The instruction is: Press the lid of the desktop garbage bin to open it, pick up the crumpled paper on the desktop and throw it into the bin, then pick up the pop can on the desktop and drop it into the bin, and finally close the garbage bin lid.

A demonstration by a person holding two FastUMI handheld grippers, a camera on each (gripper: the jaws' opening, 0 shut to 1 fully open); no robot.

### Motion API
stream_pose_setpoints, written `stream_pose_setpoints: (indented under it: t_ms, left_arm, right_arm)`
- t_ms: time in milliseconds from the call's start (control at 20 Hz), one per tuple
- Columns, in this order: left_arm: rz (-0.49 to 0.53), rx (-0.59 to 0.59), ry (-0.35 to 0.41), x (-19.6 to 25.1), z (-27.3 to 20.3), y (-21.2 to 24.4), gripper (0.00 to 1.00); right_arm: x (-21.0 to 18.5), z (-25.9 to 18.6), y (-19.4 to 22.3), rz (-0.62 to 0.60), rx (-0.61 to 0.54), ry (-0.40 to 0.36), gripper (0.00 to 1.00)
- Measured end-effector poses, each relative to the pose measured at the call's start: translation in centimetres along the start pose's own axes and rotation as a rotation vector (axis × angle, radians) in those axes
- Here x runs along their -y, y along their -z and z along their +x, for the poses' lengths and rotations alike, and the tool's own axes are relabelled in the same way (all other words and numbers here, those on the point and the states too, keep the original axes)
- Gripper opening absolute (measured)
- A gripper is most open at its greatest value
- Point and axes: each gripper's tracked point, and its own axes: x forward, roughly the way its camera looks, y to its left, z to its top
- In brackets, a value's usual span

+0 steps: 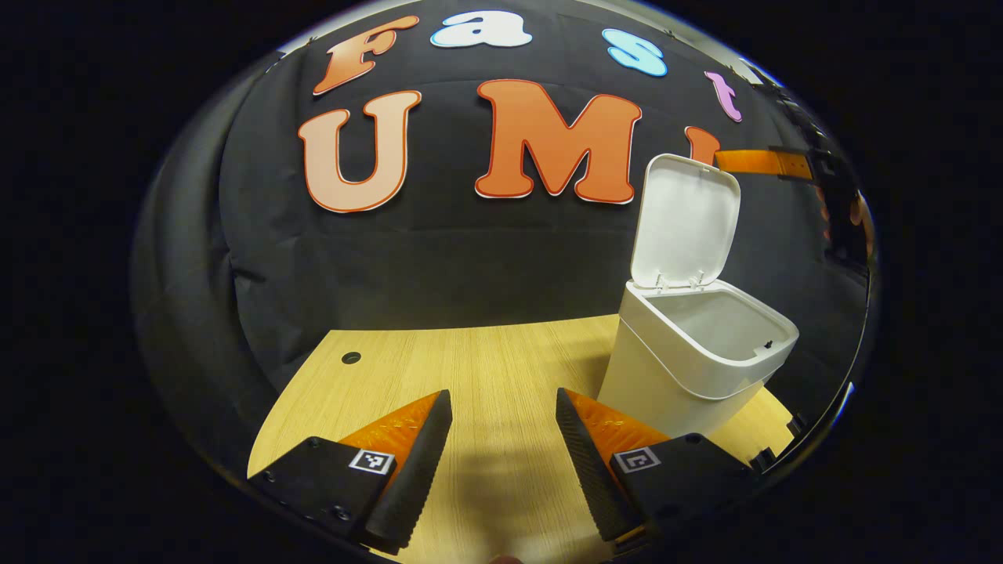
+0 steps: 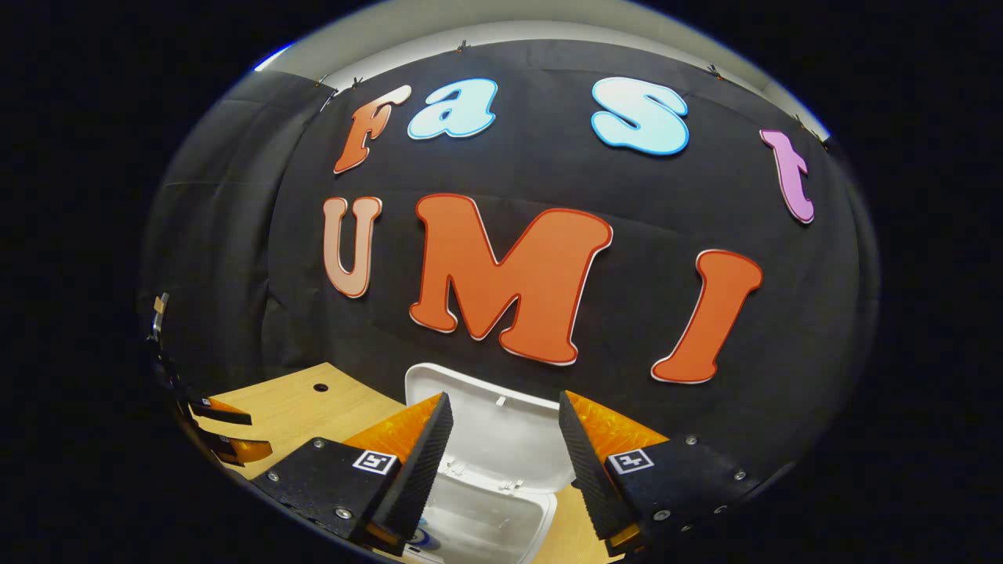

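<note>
The white desktop bin [image 1: 689, 368] stands on the wooden desk at the right of the left gripper view, its lid [image 1: 688, 221] swung upright and its mouth open. My left gripper [image 1: 501, 462] hovers low over the desk, left of the bin, open with nothing between its fingers. My right gripper [image 2: 501, 462] hangs above the bin, open and empty; between its fingers I see the raised lid [image 2: 494, 427] and the bin's inside [image 2: 490, 521]. A small bluish patch [image 2: 423, 539] shows down in the bin; what it is I cannot tell. The right gripper [image 1: 752, 161] also appears above the lid.
The light wooden desk [image 1: 470, 368] has a small round cable hole [image 1: 351, 358] near its far left corner. Black cloth wall stands right behind the bin. The left gripper [image 2: 231, 431] is visible at the far left of the right gripper view.
</note>
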Motion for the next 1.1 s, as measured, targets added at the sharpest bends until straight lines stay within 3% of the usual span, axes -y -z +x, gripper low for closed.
stream_pose_setpoints:
  t_ms: [150, 350, 500, 800, 1100]
  left_arm:
    - [-0.021, 0.003, -0.016, -0.2, -0.5, 0.2, 0.86]
    - [-0.028, 0.016, -0.025, -0.2, -1.2, -0.1, 0.86]
    - [-0.025, 0.014, -0.054, -1.2, -1.5, 0.1, 0.84]
    - [-0.022, -0.004, -0.067, -1.8, -1.7, 0.5, 0.86]
    - [-0.004, -0.018, -0.032, -1.4, -0.8, 0.4, 0.86]
  right_arm:
    - [1.9, 2.3, -1.4, -0.007, 0.011, 0.061, 0.83]
    - [2.0, 4.6, -1.5, 0.060, -0.008, 0.054, 0.83]
    - [1.0, 5.6, 0.7, 0.118, -0.098, 0.020, 0.83]
    - [-2.0, 3.8, 3.2, 0.261, -0.187, -0.066, 0.81]
    - [-3.7, 1.1, 9.6, 0.287, -0.303, -0.042, 0.81]
